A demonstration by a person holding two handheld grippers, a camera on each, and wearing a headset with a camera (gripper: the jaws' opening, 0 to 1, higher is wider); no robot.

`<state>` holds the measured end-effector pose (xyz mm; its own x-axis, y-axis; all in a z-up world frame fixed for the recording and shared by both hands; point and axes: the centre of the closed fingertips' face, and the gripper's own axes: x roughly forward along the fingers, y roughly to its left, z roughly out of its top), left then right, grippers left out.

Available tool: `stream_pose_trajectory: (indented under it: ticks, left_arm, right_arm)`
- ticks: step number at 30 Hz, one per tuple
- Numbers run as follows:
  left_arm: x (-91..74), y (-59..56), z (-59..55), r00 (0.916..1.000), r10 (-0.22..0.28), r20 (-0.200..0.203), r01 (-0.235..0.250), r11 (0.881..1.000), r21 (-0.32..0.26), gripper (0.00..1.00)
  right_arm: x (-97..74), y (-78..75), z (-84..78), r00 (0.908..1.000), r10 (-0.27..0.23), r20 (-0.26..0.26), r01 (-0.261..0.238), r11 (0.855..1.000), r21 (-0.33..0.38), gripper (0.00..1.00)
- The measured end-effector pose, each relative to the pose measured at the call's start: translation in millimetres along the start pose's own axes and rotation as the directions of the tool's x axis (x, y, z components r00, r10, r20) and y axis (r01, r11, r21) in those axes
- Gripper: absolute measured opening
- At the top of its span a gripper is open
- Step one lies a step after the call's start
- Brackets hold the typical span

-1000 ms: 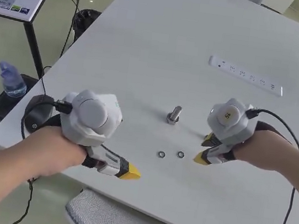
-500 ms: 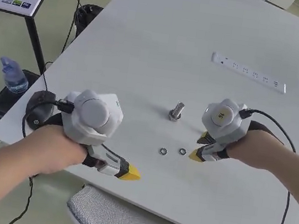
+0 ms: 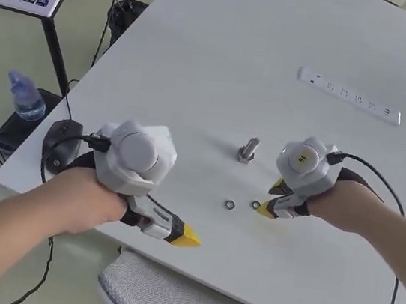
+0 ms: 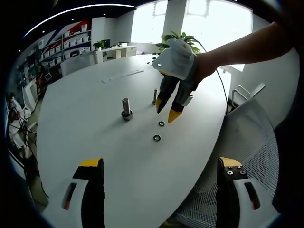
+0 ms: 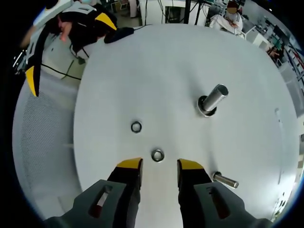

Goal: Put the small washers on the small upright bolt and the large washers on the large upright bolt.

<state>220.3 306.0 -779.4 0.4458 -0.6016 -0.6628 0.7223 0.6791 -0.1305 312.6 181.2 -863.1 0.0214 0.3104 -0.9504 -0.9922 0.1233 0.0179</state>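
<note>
**Washer (image 5: 157, 155) flat at the right gripper (image 5: 160, 165) tips**

It lies hole-up just ahead of the slightly parted, empty jaws. A second washer (image 5: 136, 127) lies farther ahead-left. The large bolt (image 5: 212, 100) stands upright ahead-right, long axis vertical. The left gripper (image 4: 160, 162) gapes wide, empty.

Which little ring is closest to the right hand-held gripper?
The washer just ahead of the right hand-held gripper; the other washer lies farther off.
</note>
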Motion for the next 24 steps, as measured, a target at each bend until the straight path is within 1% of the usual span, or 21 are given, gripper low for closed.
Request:
stream_pose_trajectory:
  ticks: [5, 8, 10, 13, 18, 24]
  left_arm:
    - [0.8, -3.2, -1.8, 0.9999, -0.012, -0.003, 0.012, 1.0, 0.0, 0.99]
    - [0.7, -3.2, -2.4, 0.9999, -0.014, -0.005, 0.014, 1.0, 0.001, 0.99]
    - [0.6, -3.2, -3.3, 0.9998, -0.017, -0.008, 0.017, 1.0, 0.0, 0.98]
    - [-0.6, -3.6, -5.4, 0.9995, -0.027, -0.018, 0.027, 1.0, -0.005, 0.94]
    - [-2.4, -1.2, -5.7, 0.9996, -0.024, -0.013, 0.024, 1.0, -0.005, 0.92]
    - [-4.1, 0.5, -7.2, 0.9997, -0.018, -0.019, 0.018, 1.0, 0.007, 0.93]
  right_arm:
    - [2.7, 0.8, 0.0, 0.9999, -0.01, -0.003, 0.01, 1.0, 0.002, 0.3]
    - [3.9, 1.4, 0.5, 0.9999, -0.016, -0.005, 0.016, 1.0, 0.001, 0.3]
    - [6.3, 2.0, 1.1, 0.9998, -0.018, -0.004, 0.018, 1.0, 0.003, 0.3]
    - [10.1, 3.3, 1.0, 0.9998, -0.02, -0.008, 0.02, 1.0, 0.0, 0.3]
    - [13.9, 3.8, 0.3, 0.9995, -0.028, -0.018, 0.028, 1.0, 0.001, 0.3]
    - [15.7, 3.3, -0.6, 0.9992, -0.032, -0.024, 0.032, 0.999, 0.001, 0.29]
